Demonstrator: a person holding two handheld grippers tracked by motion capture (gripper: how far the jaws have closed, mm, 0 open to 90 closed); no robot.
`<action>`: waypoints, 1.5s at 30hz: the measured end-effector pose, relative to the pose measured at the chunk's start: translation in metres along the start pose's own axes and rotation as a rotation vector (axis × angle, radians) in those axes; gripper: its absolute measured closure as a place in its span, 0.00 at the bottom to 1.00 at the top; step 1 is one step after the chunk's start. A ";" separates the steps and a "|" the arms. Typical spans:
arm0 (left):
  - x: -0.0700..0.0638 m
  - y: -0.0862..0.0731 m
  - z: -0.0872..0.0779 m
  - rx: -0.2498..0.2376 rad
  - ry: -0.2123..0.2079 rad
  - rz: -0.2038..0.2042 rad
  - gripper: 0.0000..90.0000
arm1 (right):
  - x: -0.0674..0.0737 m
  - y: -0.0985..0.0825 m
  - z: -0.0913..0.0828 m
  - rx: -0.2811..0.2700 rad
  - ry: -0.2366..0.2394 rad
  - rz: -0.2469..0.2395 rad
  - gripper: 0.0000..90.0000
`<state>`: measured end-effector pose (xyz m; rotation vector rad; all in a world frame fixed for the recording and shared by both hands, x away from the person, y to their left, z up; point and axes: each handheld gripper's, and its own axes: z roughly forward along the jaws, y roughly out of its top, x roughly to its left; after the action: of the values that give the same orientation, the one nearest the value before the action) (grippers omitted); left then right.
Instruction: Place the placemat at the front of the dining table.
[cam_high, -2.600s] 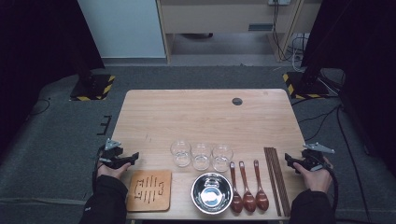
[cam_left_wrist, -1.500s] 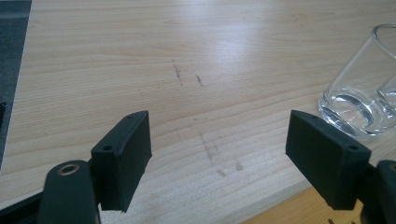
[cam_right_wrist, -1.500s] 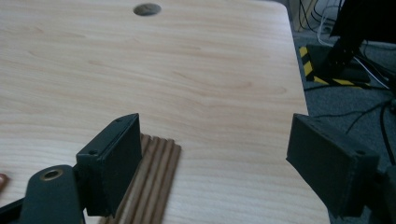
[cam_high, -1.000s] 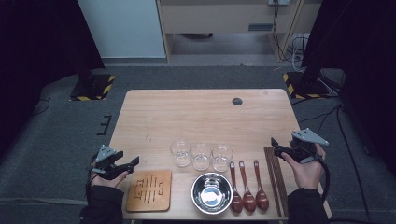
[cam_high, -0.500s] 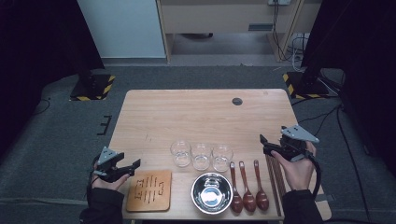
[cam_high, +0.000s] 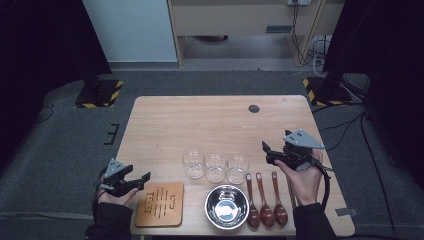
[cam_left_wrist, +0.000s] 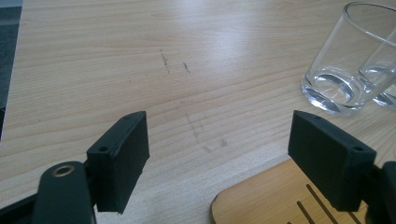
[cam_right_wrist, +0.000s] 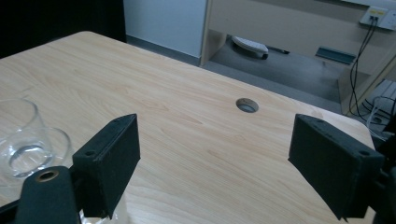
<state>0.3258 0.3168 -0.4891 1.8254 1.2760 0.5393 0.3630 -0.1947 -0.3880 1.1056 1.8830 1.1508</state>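
Holding the right claw (cam_high: 266, 152) wide open, nothing between the jaws, above the right part of the table (cam_high: 200, 125) and aimed leftward at the row of three glasses. Nearest glass (cam_high: 238, 168) just ahead of the tips and a little below them, apart from them, upright and empty. Probably kept spread like that in order to slip around the glass wall without knocking it. Directly beneath the right hand, three wooden spoons (cam_high: 265, 202) side by side, handles pointing away from the person, presumably laid parallel for pick-up one at a time. Steel bowl (cam_high: 226, 206) below and to the left of that claw, near the table's front edge. Keeping the left claw (cam_high: 142, 182) open too and empty, low at the table's left front corner, tips just short of the wooden coaster (cam_high: 160, 204), with its rounded corner right under the right-hand jaw in the left gripper view. Ahead of that claw and off to its right, well apart, the leftmost glass (cam_left_wrist: 345, 60), also upright. Seemingly parked there in readiness, close enough to steady or take the coaster during a reach for a glass by the other hand. No contact yet between either claw and any object.
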 end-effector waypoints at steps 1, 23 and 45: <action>0.000 0.000 0.000 0.003 0.000 0.000 0.22 | 0.002 0.001 0.000 0.000 0.005 -0.005 0.18; -0.002 -0.005 0.002 0.027 -0.008 0.003 0.22 | 0.056 0.030 0.015 -0.012 0.077 -0.057 0.19; -0.002 -0.006 0.002 0.031 -0.013 -0.002 0.22 | 0.112 0.046 0.024 -0.007 0.141 -0.107 0.19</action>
<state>0.3227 0.3151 -0.4950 1.8502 1.2839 0.5083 0.3505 -0.0740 -0.3666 0.9289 2.0183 1.1996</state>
